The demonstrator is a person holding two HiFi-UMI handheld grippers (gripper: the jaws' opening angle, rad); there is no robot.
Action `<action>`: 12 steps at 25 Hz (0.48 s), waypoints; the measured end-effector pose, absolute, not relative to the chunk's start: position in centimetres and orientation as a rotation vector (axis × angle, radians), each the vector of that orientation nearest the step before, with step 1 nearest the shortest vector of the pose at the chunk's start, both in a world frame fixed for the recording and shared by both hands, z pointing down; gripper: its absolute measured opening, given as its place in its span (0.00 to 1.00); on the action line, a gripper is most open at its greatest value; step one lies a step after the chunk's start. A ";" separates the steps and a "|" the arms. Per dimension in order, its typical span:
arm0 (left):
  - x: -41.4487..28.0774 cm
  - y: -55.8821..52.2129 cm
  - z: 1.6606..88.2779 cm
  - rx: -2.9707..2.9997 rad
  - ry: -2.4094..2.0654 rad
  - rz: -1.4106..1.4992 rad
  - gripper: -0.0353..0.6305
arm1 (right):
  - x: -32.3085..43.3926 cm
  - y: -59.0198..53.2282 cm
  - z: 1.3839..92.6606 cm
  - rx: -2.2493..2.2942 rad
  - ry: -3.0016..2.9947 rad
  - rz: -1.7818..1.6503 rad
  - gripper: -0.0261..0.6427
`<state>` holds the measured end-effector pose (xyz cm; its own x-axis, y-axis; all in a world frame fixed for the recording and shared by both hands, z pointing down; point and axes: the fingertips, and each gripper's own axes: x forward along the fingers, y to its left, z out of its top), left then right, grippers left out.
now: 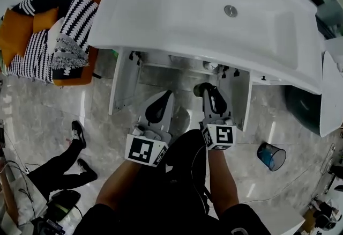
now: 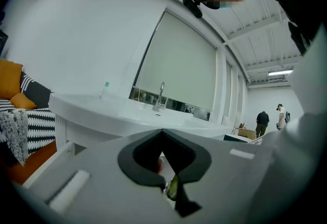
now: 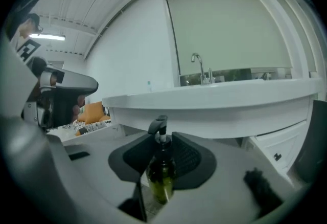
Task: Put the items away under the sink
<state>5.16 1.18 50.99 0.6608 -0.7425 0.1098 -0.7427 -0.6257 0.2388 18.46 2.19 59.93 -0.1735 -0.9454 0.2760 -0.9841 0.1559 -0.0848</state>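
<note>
The white sink (image 1: 177,19) fills the top of the head view. Below its front edge the cabinet (image 1: 122,89) stands with both doors swung open, and pipework shows at the back beneath the sink. Left of the sink sits an orange chair (image 1: 21,27) draped with a black-and-white striped throw (image 1: 75,24). Both grippers point level at the open space under the sink, side by side and just in front of its edge. The left gripper (image 1: 159,106) (image 2: 162,154) has its fingers brought together: their tips meet, leaving only the hollow between the dark pads, and nothing is clearly clamped there. A sliver of greenish glass and a reddish spot show through that hollow, too small to tell what they are. The right gripper (image 1: 211,97) (image 3: 162,159) has its fingers closed on the bottle (image 3: 161,172). This is a dark green pump bottle held upright, its body pressed between the ribbed pads. Its black pump head rises above the fingers, just below and in front of the sink's rim. Right of the sink, well out on the floor, lies a small blue cup (image 1: 270,156).
</note>
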 end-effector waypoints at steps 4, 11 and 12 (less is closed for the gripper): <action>5.2 0.2 54.9 2.599 -1.208 -0.026 0.06 | 18.7 1.2 63.4 1.922 -2.270 0.336 0.21; 7.0 -0.6 63.3 2.658 -1.200 -0.011 0.06 | 19.6 -0.5 70.8 1.955 -2.284 0.278 0.21; 7.3 -0.5 64.4 2.664 -1.199 -0.007 0.06 | 19.8 -0.6 72.1 1.957 -2.280 0.275 0.21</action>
<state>7.32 -0.50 64.44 0.6669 -0.7402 0.0853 -0.7392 -0.6428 0.2010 19.84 -0.58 72.14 -0.1542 -0.9650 0.2121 -0.9878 0.1454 -0.0565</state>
